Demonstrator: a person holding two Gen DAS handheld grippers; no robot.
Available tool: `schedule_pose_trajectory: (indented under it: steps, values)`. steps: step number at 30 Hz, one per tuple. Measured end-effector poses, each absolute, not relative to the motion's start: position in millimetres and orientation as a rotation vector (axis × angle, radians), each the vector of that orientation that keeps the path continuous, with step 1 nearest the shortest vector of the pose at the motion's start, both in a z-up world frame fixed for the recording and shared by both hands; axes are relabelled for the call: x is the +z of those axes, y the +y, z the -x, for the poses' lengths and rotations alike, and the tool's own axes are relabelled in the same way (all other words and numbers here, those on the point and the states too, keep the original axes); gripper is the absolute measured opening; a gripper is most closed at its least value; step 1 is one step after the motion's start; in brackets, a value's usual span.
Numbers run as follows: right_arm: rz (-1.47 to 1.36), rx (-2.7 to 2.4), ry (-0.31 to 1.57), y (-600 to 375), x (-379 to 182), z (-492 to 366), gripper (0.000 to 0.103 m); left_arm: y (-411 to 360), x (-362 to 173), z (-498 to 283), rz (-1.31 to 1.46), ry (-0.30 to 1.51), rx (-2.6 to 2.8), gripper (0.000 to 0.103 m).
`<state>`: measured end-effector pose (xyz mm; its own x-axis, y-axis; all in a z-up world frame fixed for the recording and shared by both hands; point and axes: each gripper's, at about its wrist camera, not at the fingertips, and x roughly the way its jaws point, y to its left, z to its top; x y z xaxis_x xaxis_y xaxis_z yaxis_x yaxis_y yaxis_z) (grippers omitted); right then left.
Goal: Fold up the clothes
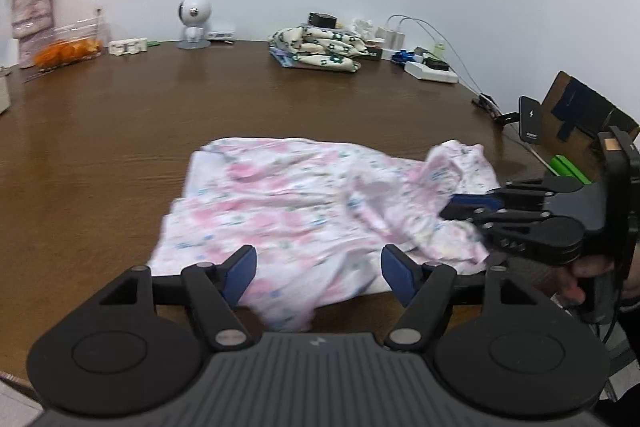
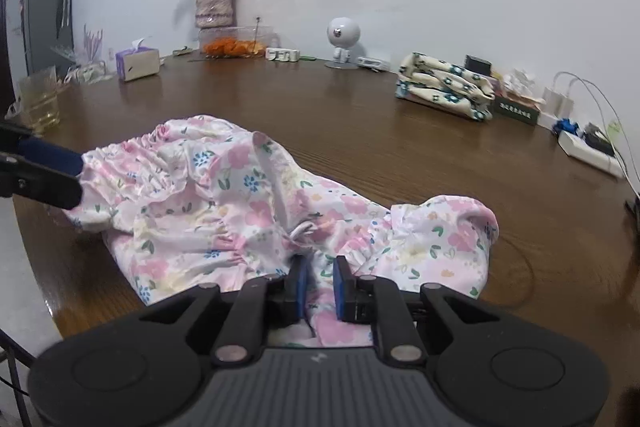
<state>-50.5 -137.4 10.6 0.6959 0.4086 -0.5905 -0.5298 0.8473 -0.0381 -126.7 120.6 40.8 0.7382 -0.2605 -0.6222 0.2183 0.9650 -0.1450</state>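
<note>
The pink garment (image 1: pixel 304 211) lies rumpled on the table (image 1: pixel 120 115), spread towards the near edge and well short of the folded cloth (image 1: pixel 320 49) at the wall side. One bunched end rises in a hump on the side away from the vase (image 2: pixel 214 7); the other end is flatter, with a gathered ruffle.

The left gripper (image 1: pixel 318 277) has its jaws spread wide over the near hem of the garment, holding nothing. The right gripper (image 2: pixel 318 285) has its jaws drawn close together with a fold of the garment between the pads, near the drawstring (image 2: pixel 300 231); it appears to pinch the fabric, though the wrist view leaves a narrow gap, so the bite looks shallow.

Risks from here, as a judgement:
- A shallow pinch on thin, slippery fabric may slip free if the right gripper pulls or lifts fast, dropping the layer into a fresh crease.
- The pinch may have caught more than one layer at the hump, so a pull would drag the whole garment across the table instead of turning one layer over.
- With the left gripper not holding, nothing anchors the near hem; the garment could slide off the near edge.
- The drawstring could snag in the right gripper's pads.
</note>
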Motion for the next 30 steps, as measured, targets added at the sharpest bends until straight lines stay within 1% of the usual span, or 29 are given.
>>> schedule_pose_trajectory:
  steps: [2,9,12,19,24,30]
  values:
    - [0.212,0.531,0.598,-145.6,9.6,52.7,0.012,120.2,40.0,133.6,0.054,0.693,-0.243,0.076]
    - [0.267,0.551,0.595,-167.2,10.3,62.9,0.012,119.0,33.3,165.7,0.061,0.697,-0.223,0.077]
    - [0.257,0.572,0.594,-178.8,9.9,65.5,0.012,121.0,30.9,173.6,0.054,0.701,-0.201,0.080]
    - [0.271,0.579,0.562,-182.4,7.1,73.8,0.013,124.8,31.0,182.8,0.041,0.696,-0.200,0.080]
    - [0.287,0.598,0.540,-182.6,5.1,76.9,0.014,116.8,25.0,177.8,-0.019,0.692,-0.248,0.082]
    - [0.301,0.629,0.559,-182.8,7.8,71.4,0.015,107.1,17.7,171.9,-0.092,0.687,-0.306,0.083]
